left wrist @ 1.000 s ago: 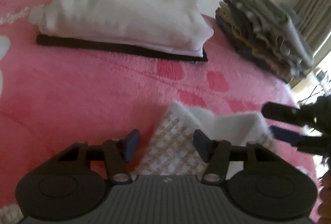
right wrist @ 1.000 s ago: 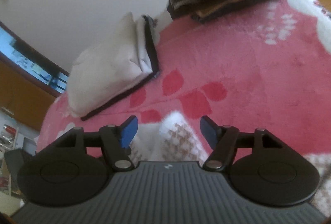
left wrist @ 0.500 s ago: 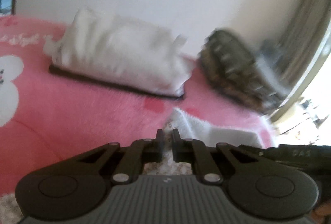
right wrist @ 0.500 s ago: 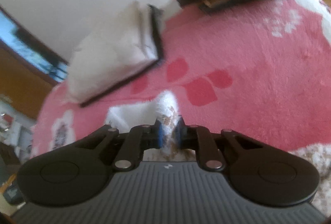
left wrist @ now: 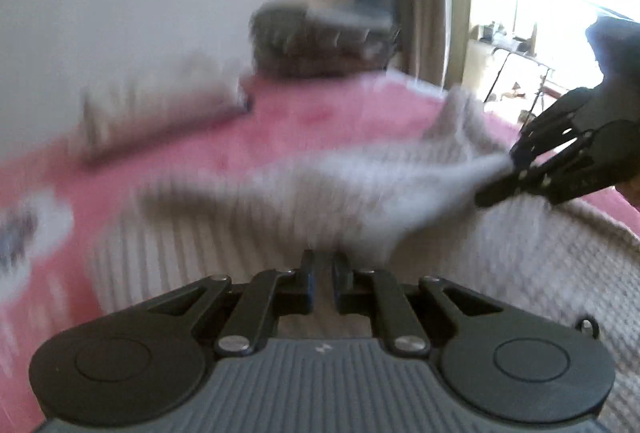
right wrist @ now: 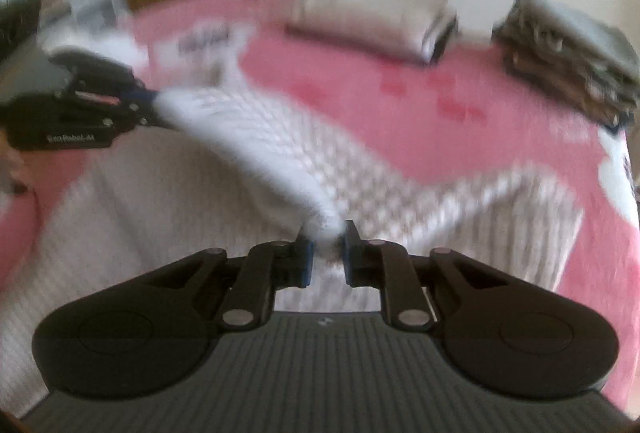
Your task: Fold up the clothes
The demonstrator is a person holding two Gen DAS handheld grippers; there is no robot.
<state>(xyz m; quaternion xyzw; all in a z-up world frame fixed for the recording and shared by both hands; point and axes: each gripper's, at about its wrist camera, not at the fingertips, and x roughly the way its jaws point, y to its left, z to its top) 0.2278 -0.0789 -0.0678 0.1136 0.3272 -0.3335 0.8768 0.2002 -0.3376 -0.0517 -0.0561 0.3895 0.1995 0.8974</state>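
Both grippers, left (left wrist: 323, 265) and right (right wrist: 325, 245), pinch the knit (right wrist: 256, 129) edge taut between them (right's jaws opening slightly, cloth still pinched), likely to carry a fold across the bed (right wrist: 460, 137).

Fleecy cream checked garment (right wrist: 280, 137), plush pink blanket (right wrist: 460, 137), matt black plastic right gripper (right wrist: 325, 253)

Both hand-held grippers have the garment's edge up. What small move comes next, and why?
Probably carry the lifted edge over the rest of the garment and lower it. The left hand-held gripper is shut on one corner; the right hand-held gripper has cloth between its jaws, which are opening slightly. The edge stretches between them above the blanket, so the fold looks unfinished.
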